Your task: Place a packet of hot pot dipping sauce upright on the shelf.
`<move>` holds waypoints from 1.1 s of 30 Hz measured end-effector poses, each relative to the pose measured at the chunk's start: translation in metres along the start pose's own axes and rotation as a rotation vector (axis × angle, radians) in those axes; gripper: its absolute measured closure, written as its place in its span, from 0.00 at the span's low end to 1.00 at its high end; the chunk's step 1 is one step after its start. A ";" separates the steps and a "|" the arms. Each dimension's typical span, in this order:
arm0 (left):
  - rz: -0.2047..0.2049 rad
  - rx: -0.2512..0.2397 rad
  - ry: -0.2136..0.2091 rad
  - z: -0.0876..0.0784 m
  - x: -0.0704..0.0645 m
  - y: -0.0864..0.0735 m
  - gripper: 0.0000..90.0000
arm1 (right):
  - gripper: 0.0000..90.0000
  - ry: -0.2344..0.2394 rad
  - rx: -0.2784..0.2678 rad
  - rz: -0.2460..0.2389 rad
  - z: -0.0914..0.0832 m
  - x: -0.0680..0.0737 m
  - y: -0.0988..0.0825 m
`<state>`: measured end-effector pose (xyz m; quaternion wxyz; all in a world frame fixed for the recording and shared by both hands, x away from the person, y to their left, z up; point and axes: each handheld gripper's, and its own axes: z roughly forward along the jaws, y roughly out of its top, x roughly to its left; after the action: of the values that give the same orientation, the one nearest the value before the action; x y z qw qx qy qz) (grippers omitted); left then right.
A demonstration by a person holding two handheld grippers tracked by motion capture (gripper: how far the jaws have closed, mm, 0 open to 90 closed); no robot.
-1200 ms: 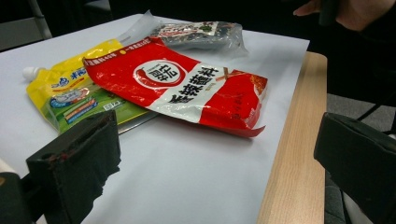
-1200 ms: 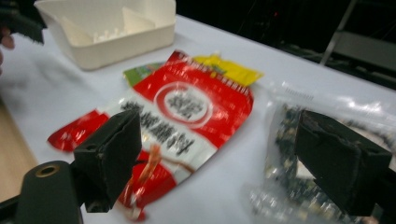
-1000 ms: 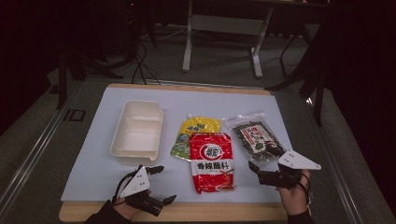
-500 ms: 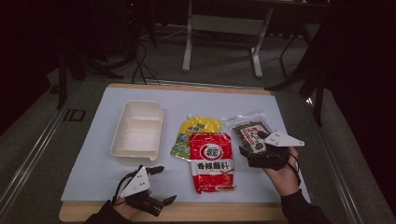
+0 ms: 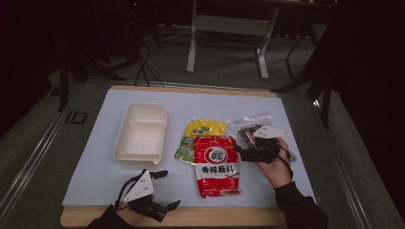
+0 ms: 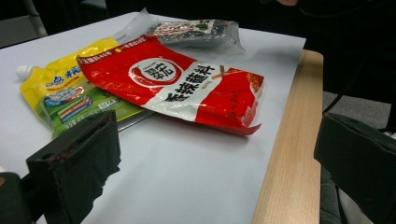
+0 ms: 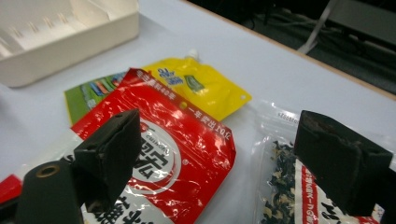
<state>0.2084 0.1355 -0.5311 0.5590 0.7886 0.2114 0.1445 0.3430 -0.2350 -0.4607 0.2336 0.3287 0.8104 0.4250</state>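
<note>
Fingers of right gripper (image 5: 241,153) spread, nothing clasped, having just narrowed slightly; hand reaches across clear packet (image 5: 248,125), tips beside red packet (image 5: 216,164).

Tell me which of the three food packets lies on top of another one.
The red packet: its upper edge overlaps the yellow-green spouted pouch. The clear packet of dark flakes lies flat beside them.
</note>
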 end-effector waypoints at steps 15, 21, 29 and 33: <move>-0.002 0.007 -0.001 0.001 0.000 -0.001 0.02 | 0.21 0.023 0.132 0.018 0.049 -0.013 -0.004; -0.003 0.008 -0.001 0.001 0.000 -0.001 0.02 | 0.23 0.025 0.160 0.033 0.060 -0.019 -0.005; -0.003 0.010 -0.002 0.001 0.000 -0.001 0.02 | 0.24 0.040 0.199 0.016 0.072 -0.021 -0.007; -0.003 0.011 -0.002 0.002 0.000 -0.001 0.02 | 0.25 0.063 0.220 0.014 0.077 -0.022 -0.008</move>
<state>0.2092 0.1347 -0.5326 0.5551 0.7916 0.2127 0.1415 0.4056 -0.2136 -0.5057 0.1674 0.3446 0.8568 0.3453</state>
